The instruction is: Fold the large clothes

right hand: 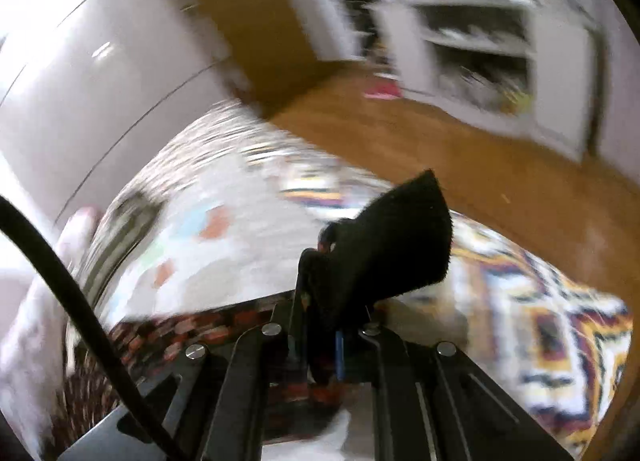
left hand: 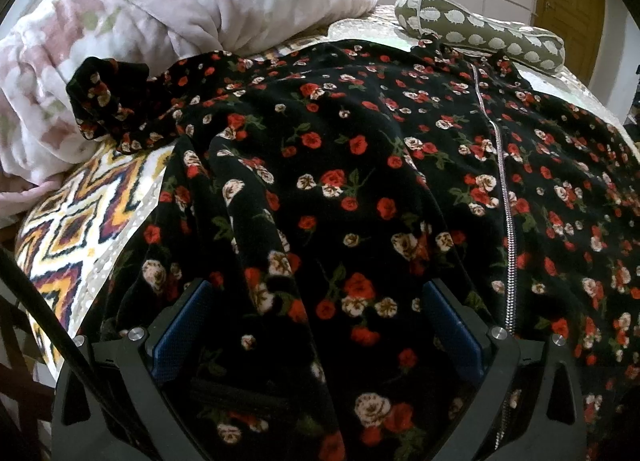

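On the bed, left wrist view:
Garment: black floral robe (left hand: pixel 360 165) spread flat across the patterned bedspread (left hand: pixel 80 221), zipper (left hand: pixel 506 197) up; no fold visible.
Sleeve: bunched sleeve (left hand: pixel 116 101) beside the pink blanket (left hand: pixel 160 1).
Left gripper (left hand: pixel 316 325): jaws spread wide over the robe's near hem, gripping nothing.

Right wrist view:
Right gripper (right hand: pixel 332 313): clamped on a black corner of the robe (right hand: pixel 396 237), raised above the bedspread.
Progress: judged first fold starting; all folds remain.
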`<state>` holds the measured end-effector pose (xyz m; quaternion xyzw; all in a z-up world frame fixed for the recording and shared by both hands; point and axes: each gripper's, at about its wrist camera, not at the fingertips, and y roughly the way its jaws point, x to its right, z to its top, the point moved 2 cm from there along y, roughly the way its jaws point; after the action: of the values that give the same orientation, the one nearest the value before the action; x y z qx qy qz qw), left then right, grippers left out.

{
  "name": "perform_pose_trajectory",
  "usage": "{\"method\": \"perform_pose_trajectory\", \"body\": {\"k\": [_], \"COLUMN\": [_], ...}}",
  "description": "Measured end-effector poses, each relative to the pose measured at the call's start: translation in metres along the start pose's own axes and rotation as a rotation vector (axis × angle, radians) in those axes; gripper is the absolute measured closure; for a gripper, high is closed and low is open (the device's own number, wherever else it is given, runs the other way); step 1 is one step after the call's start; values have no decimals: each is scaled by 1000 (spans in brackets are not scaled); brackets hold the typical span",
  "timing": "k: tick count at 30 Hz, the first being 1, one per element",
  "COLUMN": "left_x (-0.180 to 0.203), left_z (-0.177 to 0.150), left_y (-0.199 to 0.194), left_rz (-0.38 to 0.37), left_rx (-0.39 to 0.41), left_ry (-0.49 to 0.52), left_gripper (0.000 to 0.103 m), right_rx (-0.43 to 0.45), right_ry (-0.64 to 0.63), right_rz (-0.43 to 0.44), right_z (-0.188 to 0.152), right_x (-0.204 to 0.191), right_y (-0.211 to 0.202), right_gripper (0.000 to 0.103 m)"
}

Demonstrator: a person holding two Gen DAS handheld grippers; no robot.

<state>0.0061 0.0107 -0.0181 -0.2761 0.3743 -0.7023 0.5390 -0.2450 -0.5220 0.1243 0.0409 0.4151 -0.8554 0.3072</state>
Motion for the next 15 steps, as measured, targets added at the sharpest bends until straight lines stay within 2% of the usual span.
{"method": "perform_pose_trajectory", "body": {"k": [2, 3, 5, 8, 13, 15], "left_x": [-7, -12, -28, -51, -101, -125], "left_z": [2, 2, -2, -8, -18, -20], "left_y": [-8, -13, -33, -58, -89, -96], "left_rz": [-63, -83, -125, -186, -180, -172], "left_rx": [-16, -11, 15, 28, 83, 92], "left_ry": [-14, -26, -67, -92, -121, -147], "left_gripper": [0, 0, 0, 0, 0, 0], "right_rx": [-29, -42, -81, -118, -210, -230], "right_ry": [-146, -192, -331, -492, -722, -800], "right_rz": [76, 98, 156, 193, 254, 248], "right_z": [-12, -18, -43, -85, -180, -213], "right_x": [-74, -99, -172, -252, -376, -416], "right_y": [-1, 0, 7, 23, 48, 57], "right_gripper": [93, 93, 93, 93, 93, 93]}}
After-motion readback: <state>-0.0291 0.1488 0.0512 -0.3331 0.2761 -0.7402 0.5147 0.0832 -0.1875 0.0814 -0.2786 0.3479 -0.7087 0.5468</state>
